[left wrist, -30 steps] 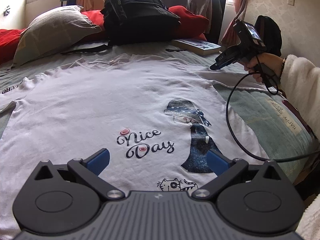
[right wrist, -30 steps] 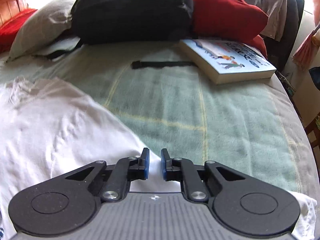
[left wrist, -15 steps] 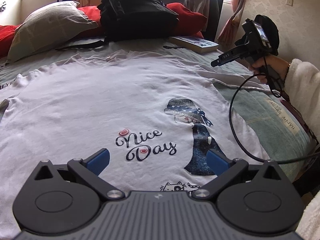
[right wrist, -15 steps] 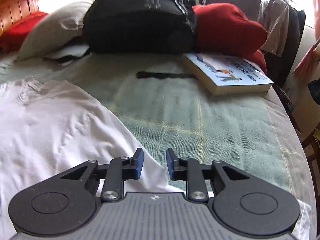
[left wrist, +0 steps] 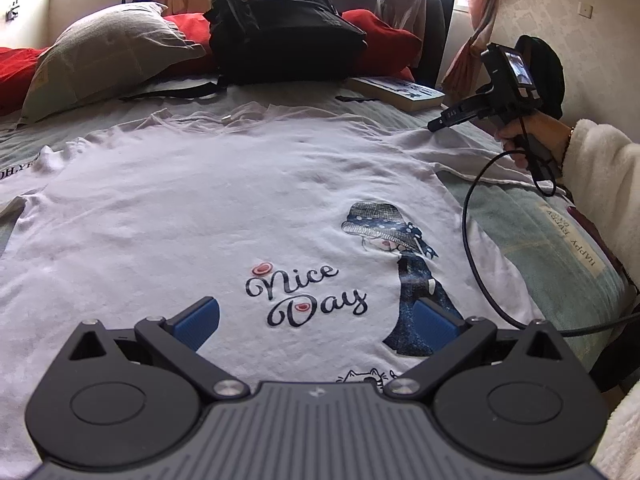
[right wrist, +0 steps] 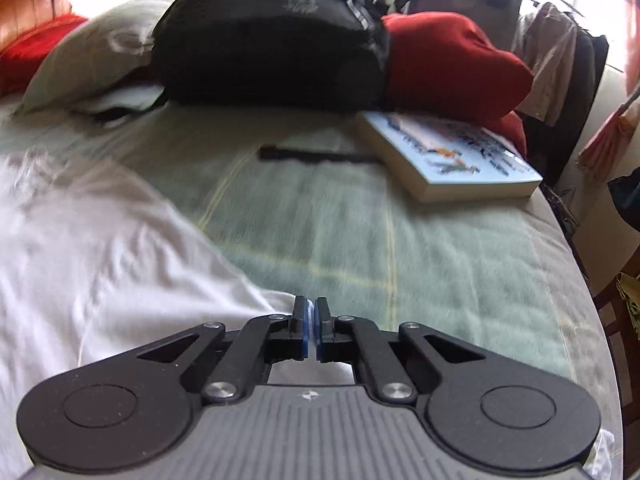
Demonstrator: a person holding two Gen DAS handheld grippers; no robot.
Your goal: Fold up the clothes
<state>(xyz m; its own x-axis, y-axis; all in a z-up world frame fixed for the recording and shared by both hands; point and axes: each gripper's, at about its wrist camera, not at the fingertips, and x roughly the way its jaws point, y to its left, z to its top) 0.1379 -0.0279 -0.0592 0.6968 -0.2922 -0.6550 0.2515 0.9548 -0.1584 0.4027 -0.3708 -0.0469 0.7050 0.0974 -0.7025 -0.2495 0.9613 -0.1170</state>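
Note:
A white T-shirt (left wrist: 208, 216) with a "Nice Day" print lies spread flat on the bed, front up. My left gripper (left wrist: 316, 320) is open and empty, hovering over the shirt's lower part near the print. My right gripper (right wrist: 311, 312) has its jaws together; its tips sit at the edge of the shirt's right sleeve (right wrist: 120, 264). Whether cloth is pinched between the pads is not visible. In the left wrist view the right gripper (left wrist: 436, 124) points at the sleeve tip (left wrist: 424, 136).
A green blanket (right wrist: 400, 248) covers the bed. At the head stand a black backpack (left wrist: 280, 28), a grey pillow (left wrist: 108, 52) and red cushions (right wrist: 448, 64). A book (right wrist: 452, 160) and a black strap (right wrist: 316, 155) lie beyond the sleeve. The bed's right edge (left wrist: 592, 256) is close.
My right gripper opened a little, then closed at the sleeve edge. The left gripper stayed open and drew back slightly toward the hem.

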